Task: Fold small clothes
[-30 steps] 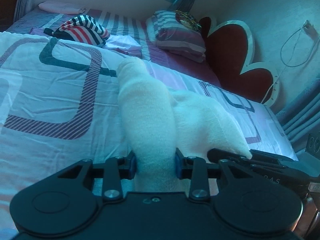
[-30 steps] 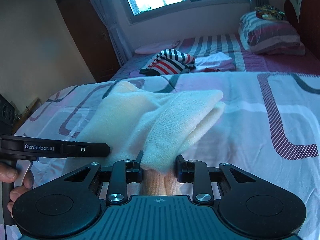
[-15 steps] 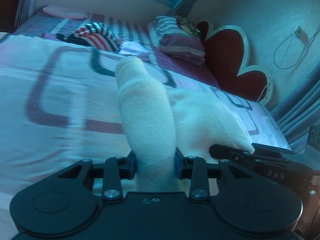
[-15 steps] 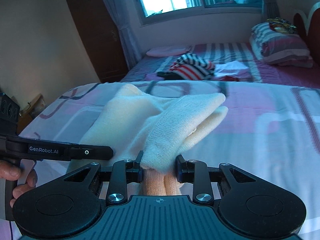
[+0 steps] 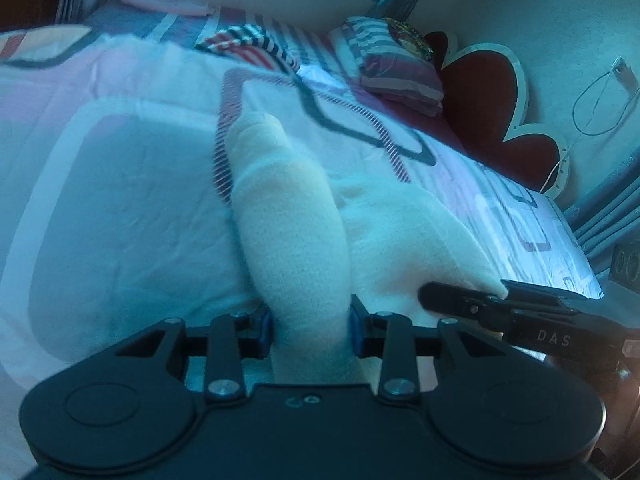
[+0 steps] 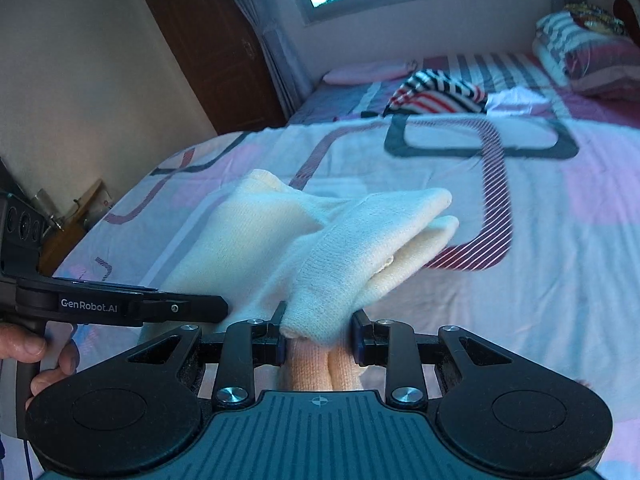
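A cream knit garment (image 5: 292, 220) hangs between both grippers above the bed. My left gripper (image 5: 310, 326) is shut on one bunched end of it, which sticks forward as a thick roll. My right gripper (image 6: 320, 334) is shut on the other end (image 6: 352, 256), folded in layers. The right gripper shows in the left wrist view (image 5: 500, 308) at the right, and the left gripper shows in the right wrist view (image 6: 132, 306) at the left, so the two stand close side by side.
The bed has a white and pink quilt (image 6: 540, 240) with dark loop patterns. A striped red, white and black garment (image 6: 436, 96) and a white cloth (image 6: 516, 100) lie farther back. Striped pillows (image 5: 396, 68) and a red heart-shaped headboard (image 5: 496, 104) stand at the bed's head.
Both grippers have kept their hold on the cream garment and swung together across the bed; the quilt pattern and striped garment have shifted in both views.
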Available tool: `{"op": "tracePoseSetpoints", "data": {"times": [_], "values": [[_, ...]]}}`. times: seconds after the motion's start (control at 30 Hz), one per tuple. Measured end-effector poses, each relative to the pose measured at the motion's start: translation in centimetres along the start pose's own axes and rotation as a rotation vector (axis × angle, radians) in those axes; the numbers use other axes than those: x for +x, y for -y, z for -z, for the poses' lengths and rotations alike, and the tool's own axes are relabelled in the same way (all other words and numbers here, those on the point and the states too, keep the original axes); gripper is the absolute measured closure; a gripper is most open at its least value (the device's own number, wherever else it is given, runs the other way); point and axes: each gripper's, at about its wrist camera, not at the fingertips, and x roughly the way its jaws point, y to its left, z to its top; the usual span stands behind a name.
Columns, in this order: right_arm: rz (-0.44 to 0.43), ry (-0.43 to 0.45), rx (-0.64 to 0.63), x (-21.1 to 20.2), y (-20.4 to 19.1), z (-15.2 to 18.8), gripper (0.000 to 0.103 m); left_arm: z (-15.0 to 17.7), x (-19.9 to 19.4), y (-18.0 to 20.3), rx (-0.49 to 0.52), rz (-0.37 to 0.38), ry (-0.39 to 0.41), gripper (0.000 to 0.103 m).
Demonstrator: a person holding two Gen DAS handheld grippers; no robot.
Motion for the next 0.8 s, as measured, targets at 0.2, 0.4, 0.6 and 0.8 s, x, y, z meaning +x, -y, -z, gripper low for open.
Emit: {"op": "tracePoseSetpoints", "data": {"times": [0.2,0.4,0.6,0.8], "values": [[0.005,-0.046,0.1,2.2,2.6,1.2,0.073,0.8,1.3,-3.0,-0.056,0.077,0.0,0.05],[-0.028,-0.035,0.206,1.5,4.2,1.5,0.039,0.7,0.5,-3.5,-0.045,0.08,0.08,0.037],[-0.059,-0.001,0.336,2.3,6.9,-1.1,0.036,-1.0,1.0,-6.0,-0.195,0.148,0.164,0.041],[-0.036,0.035,0.211,4.7,6.6,-3.1,0.075,-1.7,2.6,-5.5,-0.159,0.163,0.185,0.059]]}}
